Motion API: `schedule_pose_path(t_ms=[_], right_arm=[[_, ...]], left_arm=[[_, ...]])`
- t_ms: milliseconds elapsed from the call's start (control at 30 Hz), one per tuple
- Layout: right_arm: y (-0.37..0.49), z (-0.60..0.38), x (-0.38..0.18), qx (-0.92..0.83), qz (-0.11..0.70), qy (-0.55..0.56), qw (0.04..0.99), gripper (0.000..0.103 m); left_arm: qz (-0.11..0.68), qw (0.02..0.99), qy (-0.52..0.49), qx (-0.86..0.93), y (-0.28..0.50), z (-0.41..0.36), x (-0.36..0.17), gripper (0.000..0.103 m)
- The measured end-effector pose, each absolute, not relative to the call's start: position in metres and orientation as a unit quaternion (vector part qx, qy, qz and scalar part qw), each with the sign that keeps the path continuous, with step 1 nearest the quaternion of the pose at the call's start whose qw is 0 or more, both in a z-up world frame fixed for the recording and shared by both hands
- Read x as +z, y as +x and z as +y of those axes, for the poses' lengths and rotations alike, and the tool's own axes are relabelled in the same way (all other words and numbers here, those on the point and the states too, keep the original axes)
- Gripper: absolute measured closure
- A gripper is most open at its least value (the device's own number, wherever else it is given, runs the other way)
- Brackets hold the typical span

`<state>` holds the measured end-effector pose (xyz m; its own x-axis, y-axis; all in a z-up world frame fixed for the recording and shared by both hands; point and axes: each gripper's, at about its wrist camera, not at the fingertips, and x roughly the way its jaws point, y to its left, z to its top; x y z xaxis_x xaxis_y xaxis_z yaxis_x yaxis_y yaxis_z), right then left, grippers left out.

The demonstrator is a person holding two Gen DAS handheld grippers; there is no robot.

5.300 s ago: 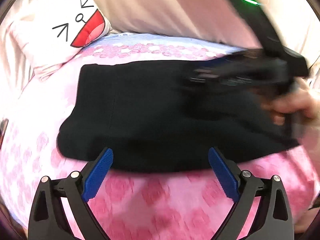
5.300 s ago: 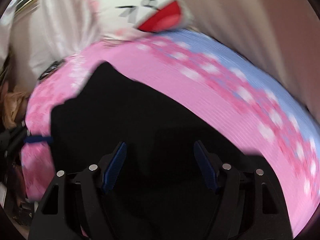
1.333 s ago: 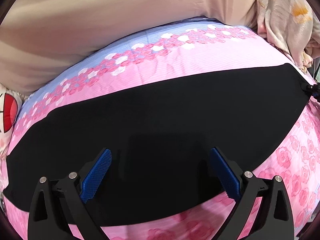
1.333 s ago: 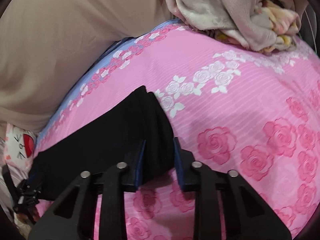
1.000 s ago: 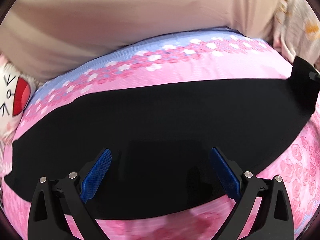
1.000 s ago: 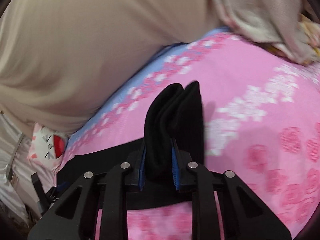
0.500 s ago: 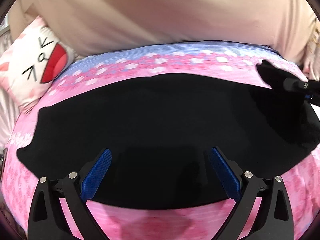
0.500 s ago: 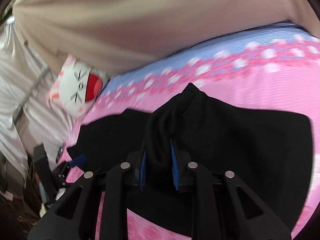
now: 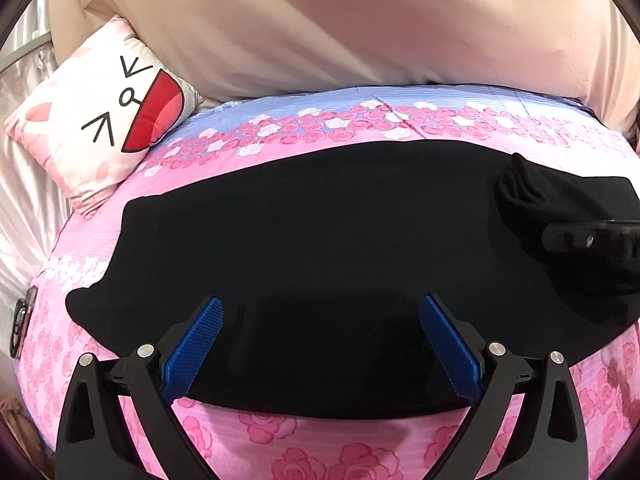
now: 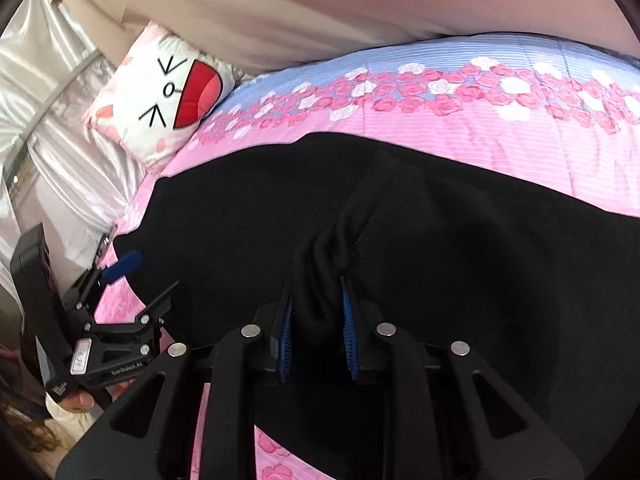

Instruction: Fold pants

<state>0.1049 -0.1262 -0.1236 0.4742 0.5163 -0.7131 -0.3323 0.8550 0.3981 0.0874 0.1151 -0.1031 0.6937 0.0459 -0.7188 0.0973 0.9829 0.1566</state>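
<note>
Black pants (image 9: 320, 232) lie flat across a pink rose-print bed cover (image 9: 280, 448). My left gripper (image 9: 320, 312) is open and empty, hovering over the pants' near edge. My right gripper (image 10: 316, 292) is shut on a bunched end of the pants (image 10: 320, 264) and holds it lifted over the rest of the garment. That bunched end (image 9: 532, 196) shows at the right of the left wrist view, doubled back over the pants. The left gripper also shows at the left of the right wrist view (image 10: 120, 264).
A white cat-face pillow (image 9: 108, 116) lies at the back left of the bed. A beige blanket (image 9: 340, 20) runs along the far edge. A blue band with roses (image 10: 400, 76) edges the cover. A dark object (image 9: 22, 320) lies at the bed's left edge.
My right gripper has carried the pants' end leftward over the garment, doubling it over. The left gripper stayed open and swung its view left, bringing the pillow into sight.
</note>
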Motion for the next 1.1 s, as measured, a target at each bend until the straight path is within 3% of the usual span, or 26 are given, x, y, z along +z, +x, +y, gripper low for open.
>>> schedule_pose_path(t_ms=[100,167,200,267,400,467,633,667,900,1067,1100], right_arm=[[0.097,-0.126,-0.118,0.258,0.433,0.107,0.857,0.068],[0.086,-0.128,-0.103,0.241,0.408,0.090,0.876,0.048],[0.082,-0.126,-0.098,0.234,0.398,0.072,0.884,0.026],[0.076,-0.116,-0.094,0.227,0.393,0.036,0.890,0.019],[0.072,-0.097,-0.104,0.228,0.396,0.005,0.889,0.023],[0.073,-0.084,-0.113,0.219,0.403,-0.026,0.888,0.035],[0.080,-0.076,-0.114,0.181,0.408,-0.036,0.894,0.081],[0.082,-0.076,-0.112,0.180,0.410,-0.029,0.894,0.084],[0.073,-0.029,-0.103,0.237,0.403,-0.056,0.882,0.086],[0.067,-0.030,-0.105,0.257,0.393,-0.040,0.882,0.066],[0.060,-0.043,-0.093,0.280,0.384,-0.007,0.880,0.067]], left_arm=[[0.392,0.916,0.087,-0.020,0.088,0.118,-0.104,0.006],[0.390,0.917,0.087,-0.021,0.087,0.120,-0.104,0.006],[0.389,0.917,0.086,-0.022,0.086,0.122,-0.105,0.006],[0.392,0.916,0.080,-0.025,0.087,0.125,-0.106,0.006],[0.395,0.915,0.074,-0.030,0.087,0.127,-0.107,0.006],[0.393,0.916,0.076,-0.033,0.086,0.127,-0.107,0.006],[0.393,0.916,0.075,-0.035,0.084,0.129,-0.107,0.006],[0.393,0.916,0.075,-0.034,0.084,0.131,-0.107,0.006],[0.392,0.917,0.069,-0.018,0.083,0.148,-0.104,0.006],[0.401,0.913,0.072,-0.010,0.084,0.153,-0.110,0.006],[0.400,0.913,0.072,-0.009,0.083,0.154,-0.110,0.006]])
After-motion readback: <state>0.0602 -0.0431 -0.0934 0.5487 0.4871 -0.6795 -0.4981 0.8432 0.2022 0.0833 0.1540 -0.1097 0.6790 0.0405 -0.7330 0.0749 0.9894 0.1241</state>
